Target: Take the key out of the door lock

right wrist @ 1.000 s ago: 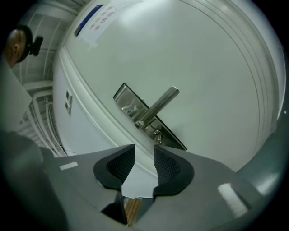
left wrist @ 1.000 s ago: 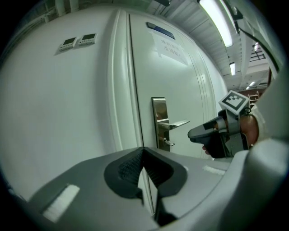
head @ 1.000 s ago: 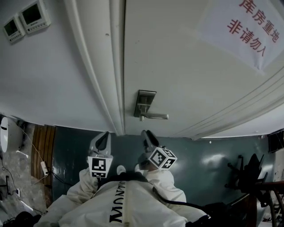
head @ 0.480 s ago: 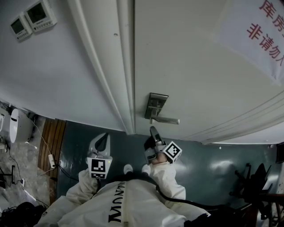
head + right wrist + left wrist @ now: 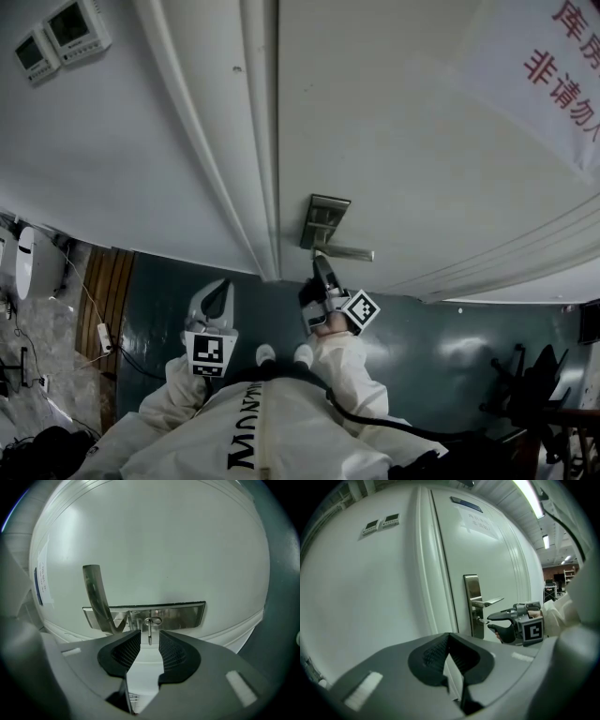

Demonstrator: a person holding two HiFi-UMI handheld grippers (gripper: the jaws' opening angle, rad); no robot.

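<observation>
A white door carries a steel lock plate with a lever handle. In the right gripper view a small metal key sticks out of the lock plate, beside the handle. My right gripper is open, its jaw tips on either side of the key's end without clamping it. The head view shows the right gripper just below the plate. My left gripper hangs back by the door frame, open and empty. The left gripper view also shows the key and the right gripper.
Door frame moulding runs left of the lock. Two wall control panels sit at the upper left. A paper sign with red print hangs on the door. Dark green floor lies below, with a chair at the right.
My right gripper has risen from near my chest up to the lock, and its jaws now flank the key. The left gripper has stayed put. The head view shifted slightly.
</observation>
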